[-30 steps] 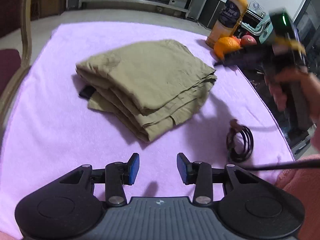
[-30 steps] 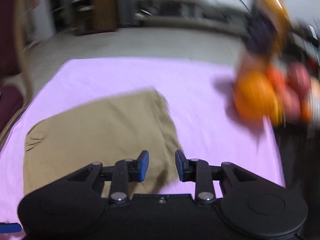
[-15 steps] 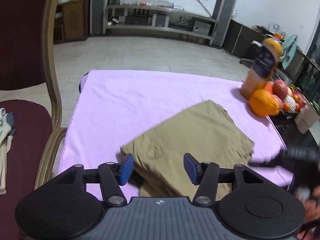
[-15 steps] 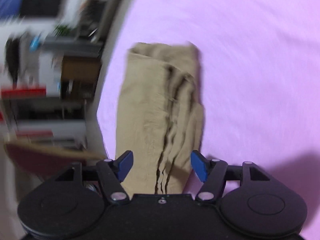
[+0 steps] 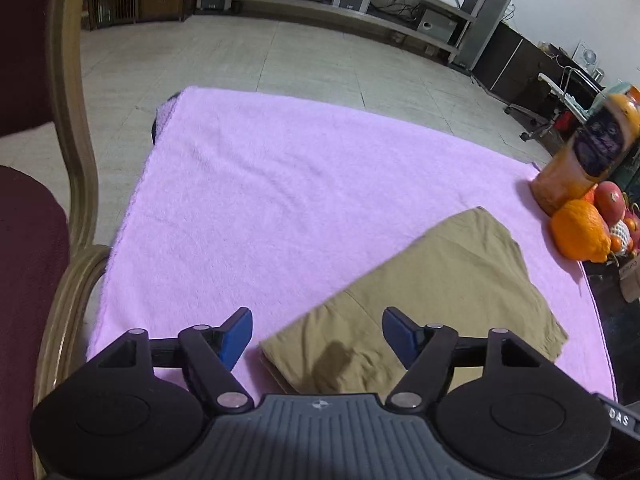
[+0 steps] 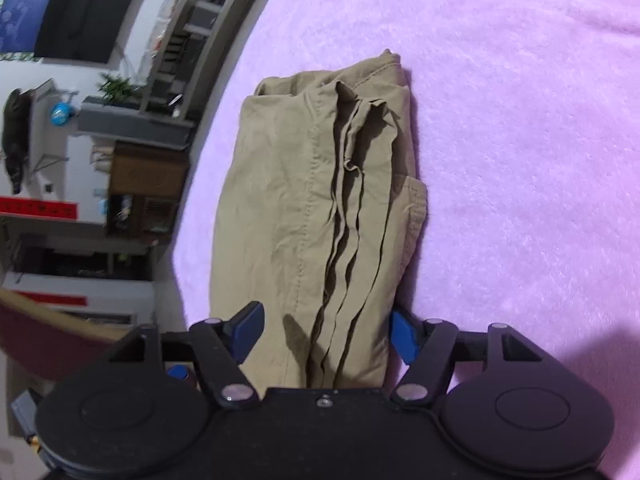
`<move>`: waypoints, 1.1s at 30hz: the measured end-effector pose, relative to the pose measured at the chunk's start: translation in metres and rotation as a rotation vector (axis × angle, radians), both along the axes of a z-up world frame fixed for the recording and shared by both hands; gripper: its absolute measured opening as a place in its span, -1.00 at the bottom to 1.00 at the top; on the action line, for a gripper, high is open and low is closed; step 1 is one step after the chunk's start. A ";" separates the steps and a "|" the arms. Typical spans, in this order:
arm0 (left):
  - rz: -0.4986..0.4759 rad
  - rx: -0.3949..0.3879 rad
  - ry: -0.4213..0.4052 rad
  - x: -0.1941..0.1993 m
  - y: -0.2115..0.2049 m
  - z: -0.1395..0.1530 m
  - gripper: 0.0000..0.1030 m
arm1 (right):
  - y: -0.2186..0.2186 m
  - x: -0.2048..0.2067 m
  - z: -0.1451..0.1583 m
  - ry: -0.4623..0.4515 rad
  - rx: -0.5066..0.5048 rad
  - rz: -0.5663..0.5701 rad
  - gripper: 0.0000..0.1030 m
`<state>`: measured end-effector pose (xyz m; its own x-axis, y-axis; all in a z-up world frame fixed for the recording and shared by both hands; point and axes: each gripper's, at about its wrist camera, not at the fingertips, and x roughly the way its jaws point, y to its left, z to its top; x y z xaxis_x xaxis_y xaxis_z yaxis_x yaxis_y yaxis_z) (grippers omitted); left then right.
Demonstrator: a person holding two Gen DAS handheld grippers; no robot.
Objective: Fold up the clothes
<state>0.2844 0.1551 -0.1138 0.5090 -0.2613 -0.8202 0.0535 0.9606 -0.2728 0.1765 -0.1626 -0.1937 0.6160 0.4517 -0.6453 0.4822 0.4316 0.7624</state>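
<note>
Trousers (image 5: 424, 304), folded, lie on pink towel (image 5: 280, 200), toward its 4 o'clock corner. Left gripper (image 5: 316, 334) fingers opening, nothing pinched. Right gripper (image 6: 326, 330) fingers spread astride the trousers' edge, not pressing.

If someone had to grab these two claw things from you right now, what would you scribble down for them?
Left gripper: jaws opening, nothing gripped, above the near corner of the trousers.
Right gripper: open; the folded trousers lie between its fingers, not pinched.
Trousers: folded into a thick stack on the pink towel, layered edges showing in the right wrist view.
Nearby: juice bottle and fruit at the towel's edge.
Done: folding looks finished.
Left: probably just tidy or move the stack.
</note>
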 end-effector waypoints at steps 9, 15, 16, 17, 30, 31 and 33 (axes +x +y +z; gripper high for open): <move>-0.112 -0.252 0.111 0.019 0.014 -0.044 0.02 | 0.003 0.009 -0.006 0.040 -0.071 0.029 -0.67; -0.124 -0.041 0.052 -0.009 -0.018 -0.010 -0.92 | 0.010 0.015 0.017 0.015 -0.181 0.125 -0.84; -0.129 -0.023 0.038 -0.020 -0.025 -0.001 -0.92 | 0.010 0.016 0.026 -0.002 -0.207 0.150 -0.85; -0.136 -0.015 0.027 -0.032 -0.031 0.008 -0.92 | 0.010 0.018 0.038 -0.027 -0.224 0.179 -0.86; -0.206 0.075 0.093 -0.185 -0.061 -0.010 -0.48 | -0.075 -0.001 0.073 -0.030 -0.569 0.506 -0.50; -0.164 0.057 0.079 -0.182 -0.053 -0.007 -0.39 | -0.087 -0.006 0.064 -0.011 -0.541 0.458 -0.39; -0.093 0.009 0.045 -0.172 -0.040 0.002 -0.11 | -0.110 -0.022 0.057 -0.017 -0.359 0.337 -0.08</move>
